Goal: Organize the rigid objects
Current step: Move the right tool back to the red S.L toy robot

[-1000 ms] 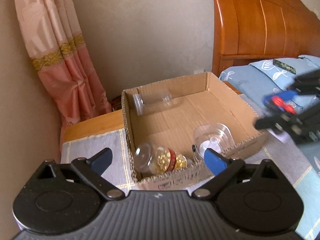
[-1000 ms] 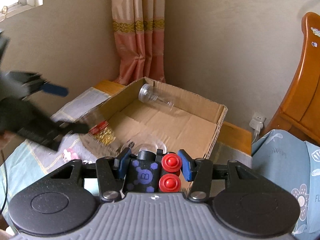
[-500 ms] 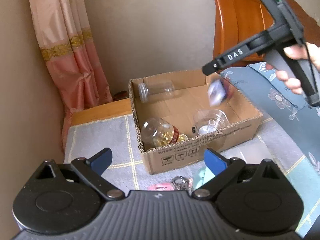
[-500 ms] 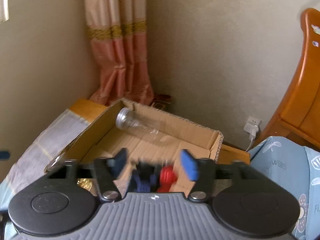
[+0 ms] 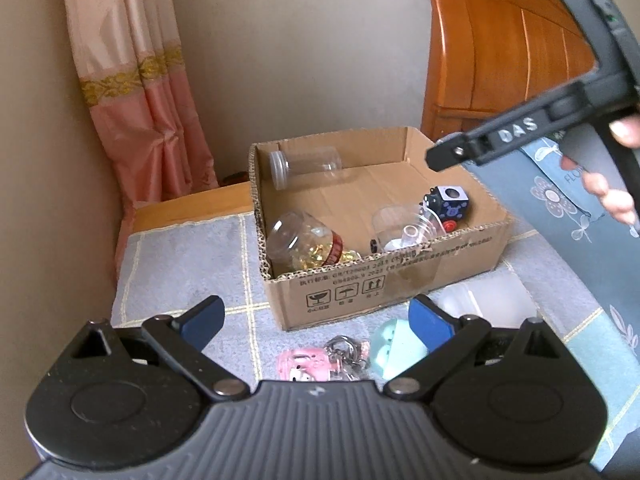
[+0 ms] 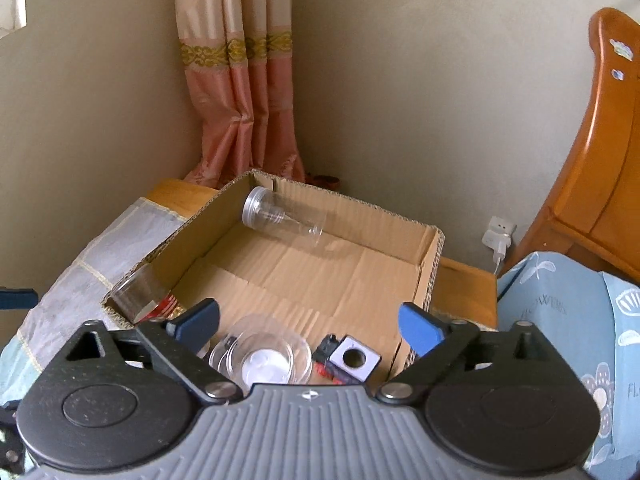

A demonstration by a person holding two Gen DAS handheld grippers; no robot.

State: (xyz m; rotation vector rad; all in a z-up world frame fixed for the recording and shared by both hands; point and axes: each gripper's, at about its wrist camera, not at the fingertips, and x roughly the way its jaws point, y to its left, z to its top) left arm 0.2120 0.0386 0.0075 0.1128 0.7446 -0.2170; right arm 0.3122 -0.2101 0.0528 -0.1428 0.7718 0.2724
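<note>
Both grippers, left and right, wide open, empty.

Brown cardboard box with black printed symbols; inside, a black cube with purple marks and red buttons. Grey cloth has a pale yellow grid; curtain is pink below a gold patterned band.

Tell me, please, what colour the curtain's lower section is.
Salmon pink below a gold patterned band; the curtain shows best in the right wrist view.
</note>
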